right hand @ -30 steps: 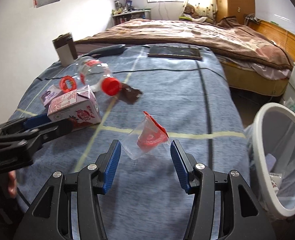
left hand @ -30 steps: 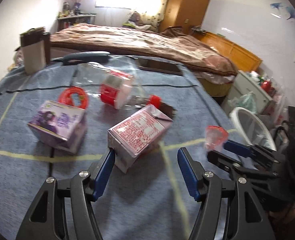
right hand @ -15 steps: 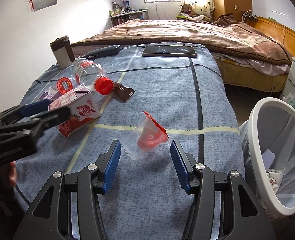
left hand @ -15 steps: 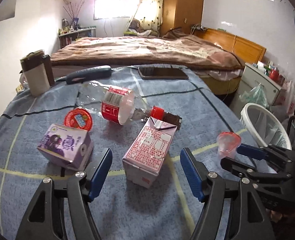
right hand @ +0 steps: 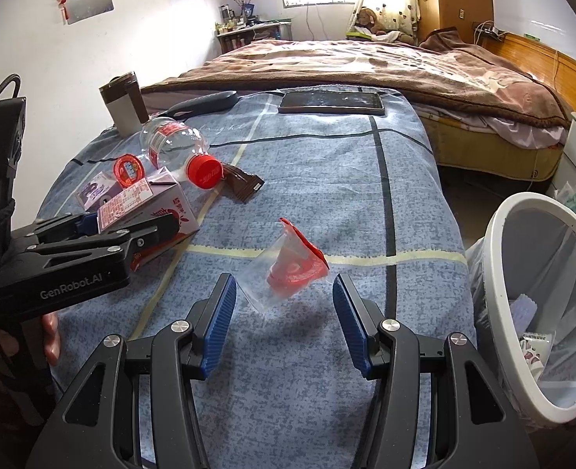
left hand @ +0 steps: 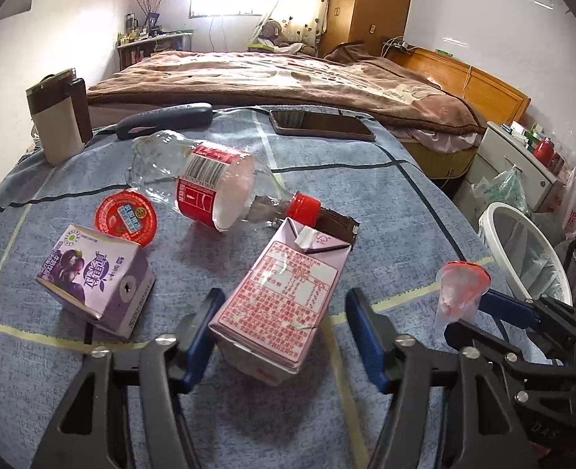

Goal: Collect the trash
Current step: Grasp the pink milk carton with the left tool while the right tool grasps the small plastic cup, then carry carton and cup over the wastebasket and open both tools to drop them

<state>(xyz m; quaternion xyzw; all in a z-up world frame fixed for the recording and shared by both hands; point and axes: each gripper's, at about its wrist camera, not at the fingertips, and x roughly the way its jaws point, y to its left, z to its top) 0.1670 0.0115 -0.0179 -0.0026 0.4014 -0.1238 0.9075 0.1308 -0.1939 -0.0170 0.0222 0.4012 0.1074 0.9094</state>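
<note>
Trash lies on a blue cloth-covered table (left hand: 366, 179). My left gripper (left hand: 282, 336) is open, its jaws on either side of the near end of a pink milk carton (left hand: 288, 297), also seen in the right wrist view (right hand: 151, 203). My right gripper (right hand: 282, 320) is open around a clear jelly cup with a torn red lid (right hand: 288, 269), which also shows in the left wrist view (left hand: 459, 289). A purple carton (left hand: 96, 277), a red-lidded cup (left hand: 125, 215), a clear bottle with a red cap (left hand: 217, 183) and a brown wrapper (right hand: 243, 183) lie further back.
A white bin with a clear liner (right hand: 541, 305) stands off the table's right edge, with some trash in it. A phone (left hand: 321, 123), a dark brush (left hand: 166, 119) and a white-and-brown mug (left hand: 59, 117) sit at the table's far end. A bed lies beyond.
My left gripper has advanced towards the pink carton, so its jaws now flank the carton's near end. My right gripper stays open around the jelly cup.
</note>
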